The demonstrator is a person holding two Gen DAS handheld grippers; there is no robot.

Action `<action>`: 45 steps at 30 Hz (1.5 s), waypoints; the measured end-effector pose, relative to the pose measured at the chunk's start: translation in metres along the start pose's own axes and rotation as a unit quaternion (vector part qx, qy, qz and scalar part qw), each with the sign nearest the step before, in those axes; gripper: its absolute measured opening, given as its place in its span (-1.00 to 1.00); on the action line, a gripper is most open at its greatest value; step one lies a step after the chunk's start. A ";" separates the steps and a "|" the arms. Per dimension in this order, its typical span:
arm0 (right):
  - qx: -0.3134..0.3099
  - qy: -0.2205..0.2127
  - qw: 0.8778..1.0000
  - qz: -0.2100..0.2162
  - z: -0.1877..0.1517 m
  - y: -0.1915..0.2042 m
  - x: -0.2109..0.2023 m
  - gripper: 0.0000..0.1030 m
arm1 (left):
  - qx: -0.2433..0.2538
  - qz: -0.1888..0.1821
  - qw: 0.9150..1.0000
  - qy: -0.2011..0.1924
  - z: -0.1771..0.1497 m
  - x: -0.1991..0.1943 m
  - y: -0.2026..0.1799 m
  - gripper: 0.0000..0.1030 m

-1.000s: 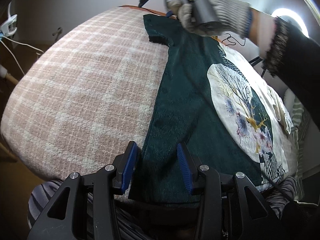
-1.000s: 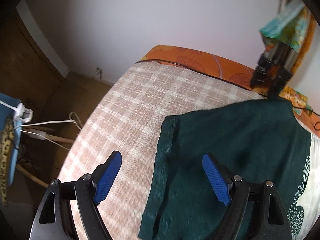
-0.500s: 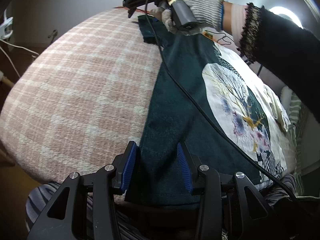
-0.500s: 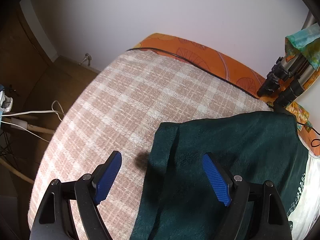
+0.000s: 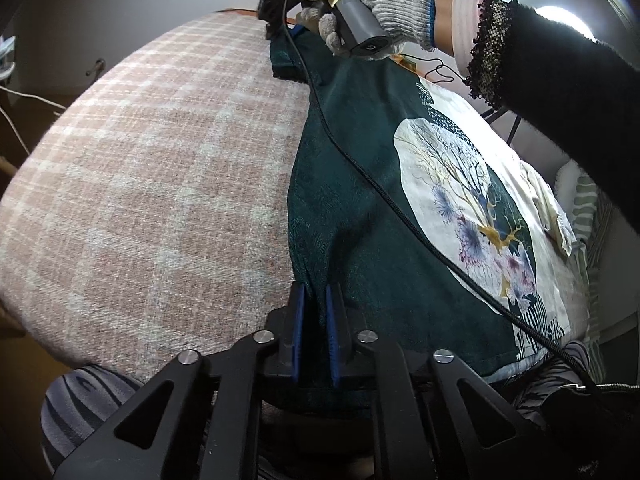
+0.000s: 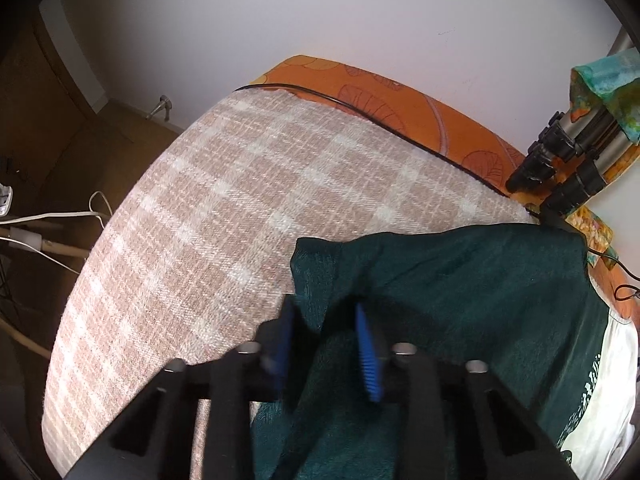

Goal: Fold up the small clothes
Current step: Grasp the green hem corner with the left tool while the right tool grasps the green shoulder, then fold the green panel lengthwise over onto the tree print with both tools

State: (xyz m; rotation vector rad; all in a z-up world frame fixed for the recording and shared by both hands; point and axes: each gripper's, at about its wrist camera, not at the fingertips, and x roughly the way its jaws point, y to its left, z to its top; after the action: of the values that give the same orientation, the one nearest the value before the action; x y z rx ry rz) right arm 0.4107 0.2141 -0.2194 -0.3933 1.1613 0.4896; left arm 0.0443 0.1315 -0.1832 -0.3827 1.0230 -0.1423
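From the left wrist, our left gripper [image 5: 316,322] has its blue pads pinched narrow on the near left edge of the dark green printed T-shirt [image 5: 360,184], spread on the pink plaid blanket [image 5: 152,168]. We could lose that thin bite when lifting. A black cable [image 5: 384,196] lies across the shirt and may snag the fold.

From the right wrist, our right gripper [image 6: 326,344] is blurred, its pads narrowed around the sleeve corner; whether they grip we cannot tell, so that corner may slip.

The right claw [image 6: 326,344] is smeared by motion blur, so how far its pads [image 6: 368,356] have closed on the green shirt [image 6: 460,292] cannot be told. The shirt's near hem drops out of sight behind the left claw [image 5: 315,334], and the right hand [image 5: 368,4] covers its far collar.
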 end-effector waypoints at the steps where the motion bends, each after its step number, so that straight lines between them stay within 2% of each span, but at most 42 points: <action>1: 0.002 0.000 1.000 0.003 0.001 -0.003 0.000 -0.80 | -0.001 -0.006 1.000 0.001 0.000 0.000 0.000 -0.91; 4: 0.009 -0.008 1.000 0.013 0.000 -0.014 -0.007 -0.98 | -0.002 -0.014 1.000 -0.001 -0.001 0.000 -0.001 -0.94; 14: 0.037 -0.070 0.997 0.025 -0.019 -0.061 -0.058 -1.00 | 0.000 -0.035 0.999 -0.031 0.001 -0.012 -0.011 -0.96; 18: 0.053 -0.099 0.993 0.037 -0.030 -0.093 -0.081 -1.00 | 0.017 -0.041 0.998 -0.036 0.003 -0.013 -0.028 -0.96; 26: 0.091 -0.116 0.988 0.038 -0.070 -0.177 -0.109 -1.00 | 0.073 -0.064 0.995 -0.033 0.003 -0.008 -0.077 -0.97; 35: 0.142 -0.098 0.985 0.018 -0.119 -0.252 -0.096 -1.00 | 0.122 -0.085 0.989 0.004 -0.005 0.022 -0.120 -0.97; 40: 0.149 -0.100 0.984 0.020 -0.123 -0.267 -0.082 -1.00 | 0.141 -0.091 0.986 0.014 -0.008 0.030 -0.135 -0.97; 45: 0.133 -0.103 0.986 0.009 -0.116 -0.263 -0.073 -1.00 | 0.160 -0.103 0.982 0.022 -0.009 0.037 -0.152 -0.96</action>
State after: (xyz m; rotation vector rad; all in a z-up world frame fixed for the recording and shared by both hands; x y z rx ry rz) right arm 0.4446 -0.0776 -0.1800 -0.0979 1.0136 0.3757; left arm 0.0652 -0.0224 -0.1602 -0.1910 0.9832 -0.4967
